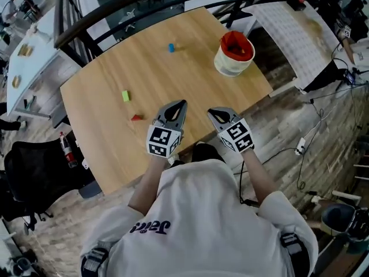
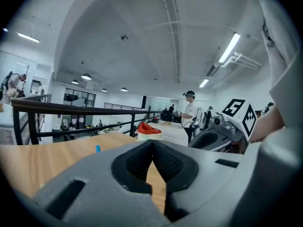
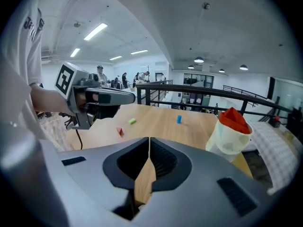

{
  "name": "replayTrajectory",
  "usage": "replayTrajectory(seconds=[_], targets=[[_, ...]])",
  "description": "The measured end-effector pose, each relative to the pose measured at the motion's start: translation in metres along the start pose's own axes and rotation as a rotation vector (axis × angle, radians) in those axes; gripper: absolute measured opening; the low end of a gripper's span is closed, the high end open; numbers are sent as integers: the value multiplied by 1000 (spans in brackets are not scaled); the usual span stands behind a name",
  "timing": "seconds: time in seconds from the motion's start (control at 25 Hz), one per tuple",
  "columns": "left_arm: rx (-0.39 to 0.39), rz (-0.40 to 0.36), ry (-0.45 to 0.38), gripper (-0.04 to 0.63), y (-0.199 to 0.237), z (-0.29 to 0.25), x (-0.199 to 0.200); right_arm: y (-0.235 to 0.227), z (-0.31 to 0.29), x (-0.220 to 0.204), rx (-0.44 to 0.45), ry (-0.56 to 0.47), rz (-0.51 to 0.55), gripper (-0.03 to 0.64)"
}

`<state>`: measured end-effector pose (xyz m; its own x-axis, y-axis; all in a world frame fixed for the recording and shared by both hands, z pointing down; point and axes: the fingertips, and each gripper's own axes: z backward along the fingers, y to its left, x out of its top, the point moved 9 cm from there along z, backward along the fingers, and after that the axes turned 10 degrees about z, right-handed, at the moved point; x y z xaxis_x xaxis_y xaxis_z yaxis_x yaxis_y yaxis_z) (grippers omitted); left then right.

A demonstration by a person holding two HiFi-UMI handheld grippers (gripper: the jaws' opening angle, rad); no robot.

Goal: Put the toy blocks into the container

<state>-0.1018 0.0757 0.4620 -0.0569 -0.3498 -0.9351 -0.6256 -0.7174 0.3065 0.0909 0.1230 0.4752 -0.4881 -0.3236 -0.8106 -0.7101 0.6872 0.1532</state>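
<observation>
Three small blocks lie on the wooden table (image 1: 104, 149): a blue block (image 1: 170, 47) at the far side, a green block (image 1: 125, 96) at mid-left, and a red block (image 1: 136, 118) just left of my left gripper. The cream container (image 1: 234, 53) with a red lining stands at the far right. My left gripper (image 1: 181, 104) and right gripper (image 1: 212, 113) hover side by side over the near edge, both shut and empty. The right gripper view shows the red block (image 3: 120, 131), green block (image 3: 132, 121), blue block (image 3: 179, 119) and container (image 3: 230, 136) ahead.
A black railing (image 1: 115, 7) runs behind the table. A white table (image 1: 294, 33) stands at the right. A black chair (image 1: 34, 166) and a red bottle (image 1: 67, 149) are at the left. Cables (image 1: 300, 154) lie on the floor. People stand in the background (image 2: 191, 115).
</observation>
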Motion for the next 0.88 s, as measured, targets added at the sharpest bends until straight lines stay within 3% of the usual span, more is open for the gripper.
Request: replayTrajectory(seconds=[0.24, 0.4, 0.56, 0.68, 0.88], targets=[[-115, 15, 95, 6, 5, -40, -15, -28, 8, -38, -26, 143, -19, 14], [-160, 26, 166, 6, -3, -72, -32, -46, 4, -71, 17, 253, 15, 15], [-151, 50, 208, 6, -1, -99, -47, -62, -17, -99, 85, 313, 35, 21], [-152, 81, 246, 6, 1, -113, -58, -64, -35, -119, 165, 350, 11, 124], [-122, 99, 293, 6, 6, -125, -70, -63, -63, -145, 227, 400, -9, 147]])
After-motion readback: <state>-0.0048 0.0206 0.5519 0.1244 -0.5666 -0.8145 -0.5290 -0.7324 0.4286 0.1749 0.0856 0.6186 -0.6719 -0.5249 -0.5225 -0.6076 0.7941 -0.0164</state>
